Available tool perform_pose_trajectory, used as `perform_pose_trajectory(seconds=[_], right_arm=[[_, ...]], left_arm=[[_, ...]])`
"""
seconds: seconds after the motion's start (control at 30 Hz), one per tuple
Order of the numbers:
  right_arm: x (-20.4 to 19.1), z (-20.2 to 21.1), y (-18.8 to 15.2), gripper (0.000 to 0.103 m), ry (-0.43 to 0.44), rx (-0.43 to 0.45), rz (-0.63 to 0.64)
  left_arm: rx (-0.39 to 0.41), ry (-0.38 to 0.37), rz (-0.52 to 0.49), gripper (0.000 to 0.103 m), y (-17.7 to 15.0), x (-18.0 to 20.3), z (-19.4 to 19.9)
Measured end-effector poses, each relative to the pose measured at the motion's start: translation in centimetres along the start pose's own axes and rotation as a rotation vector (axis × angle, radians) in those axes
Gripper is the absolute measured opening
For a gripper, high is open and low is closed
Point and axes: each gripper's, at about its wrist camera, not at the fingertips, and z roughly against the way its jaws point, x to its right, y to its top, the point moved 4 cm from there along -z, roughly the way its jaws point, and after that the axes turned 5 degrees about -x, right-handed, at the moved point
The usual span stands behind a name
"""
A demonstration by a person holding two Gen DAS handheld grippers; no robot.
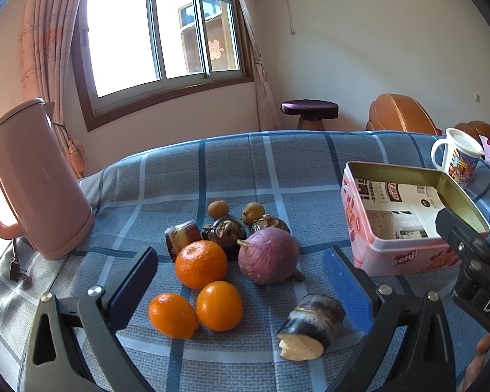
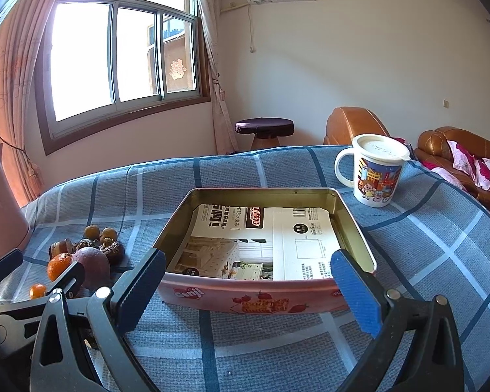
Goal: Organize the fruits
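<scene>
The left hand-held gripper [image 1: 241, 281] is spread wide and holds nothing; it hovers over the fruit cluster on the blue plaid cloth covering the worktop [image 1: 232, 163]. Three round orange citrus fruits [image 1: 201, 264] lie between its fingers, touching each other. A round purple fruit [image 1: 268, 254] sits just beside them. The right hand-held gripper [image 2: 248, 287] is likewise spread and holds nothing, facing the open pink rectangular tin [image 2: 245, 300], which is lined with printed paper.
</scene>
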Motion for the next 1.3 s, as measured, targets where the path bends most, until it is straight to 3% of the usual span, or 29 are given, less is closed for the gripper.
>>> perform_pose_trajectory(seconds=[0.3,0.53,1.3], right_arm=[[0.9,0.0,0.2,0.102,-0.092,0.009,-0.007],[1.6,-0.6,0.1,0.102,-0.068,-0.022,-0.043],[-0.1,0.0,-0.1,0.102,0.008,-0.015,0.007]], left_arm=[[0.016,0.002,-0.02,0.103,0.1,0.4,0.3],[0.013,-0.003,-0.014,0.103,0.0,0.3,0.4],[-0.01,0.034,0.007,0.103,-0.7,-2.3,0.3]])
